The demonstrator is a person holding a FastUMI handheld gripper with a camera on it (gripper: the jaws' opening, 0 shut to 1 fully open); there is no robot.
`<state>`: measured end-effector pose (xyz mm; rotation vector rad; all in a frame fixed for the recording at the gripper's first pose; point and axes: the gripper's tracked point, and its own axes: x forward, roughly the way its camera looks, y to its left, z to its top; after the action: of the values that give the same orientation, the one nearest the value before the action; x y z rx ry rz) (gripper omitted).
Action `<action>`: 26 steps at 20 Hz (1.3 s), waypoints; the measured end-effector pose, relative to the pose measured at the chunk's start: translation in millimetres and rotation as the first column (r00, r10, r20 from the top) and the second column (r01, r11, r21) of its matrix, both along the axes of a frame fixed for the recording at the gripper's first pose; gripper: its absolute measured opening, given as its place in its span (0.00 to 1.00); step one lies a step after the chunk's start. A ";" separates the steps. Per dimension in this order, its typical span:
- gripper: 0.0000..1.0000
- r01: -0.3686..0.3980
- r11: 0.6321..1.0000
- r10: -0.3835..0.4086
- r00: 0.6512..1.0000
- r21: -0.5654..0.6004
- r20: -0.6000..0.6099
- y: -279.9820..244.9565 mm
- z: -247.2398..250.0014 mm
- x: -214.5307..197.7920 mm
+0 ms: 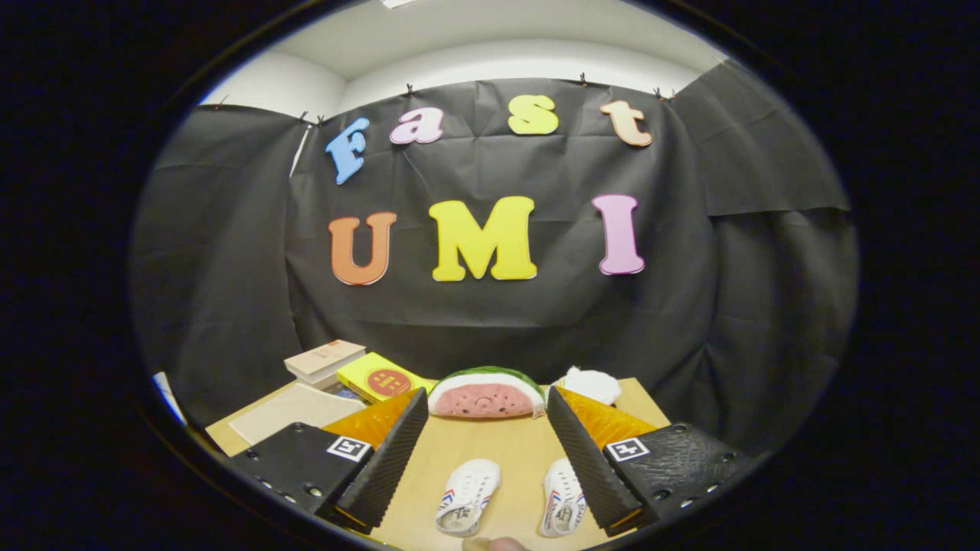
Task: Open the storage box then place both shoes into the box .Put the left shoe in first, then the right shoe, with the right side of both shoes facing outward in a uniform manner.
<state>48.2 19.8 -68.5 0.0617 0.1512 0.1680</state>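
Ahead, I see a light wooden tabletop [490,451] backed by a black cloth wall [498,321], with a pale ceiling above it. My gripper [486,402] is released, its two fingers spread wide apart and hanging above the table with nothing between the pads.

Two small white shoes [468,496] with red and blue side stripes lie on the wood between and below the fingers, close to me. The one on my left is fully visible and sits apart from both fingers; the other shoe [563,497] lies just beside it and is partly covered by the right finger.

Beyond the fingers I count one watermelon-slice plush [485,394] and one white soft object [589,384] next to it, too unclear to name. Two books are stacked at the far left: a tan book [325,360] and a yellow book [379,379]. A flat pale board [287,413] rests near them.
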 end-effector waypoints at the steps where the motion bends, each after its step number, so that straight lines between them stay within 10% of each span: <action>1: 0.95 -0.021 1.000 0.021 1.000 0.003 -0.014 6.3 -4.6 3.6; 14: 0.95 -0.335 0.938 0.344 0.931 0.094 -0.120 138.9 -47.4 17.3; 26: 0.95 -0.351 0.902 0.426 0.823 0.253 -0.375 216.1 -139.3 1.7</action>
<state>49.9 235.9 -207.8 0.2432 0.5882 0.5830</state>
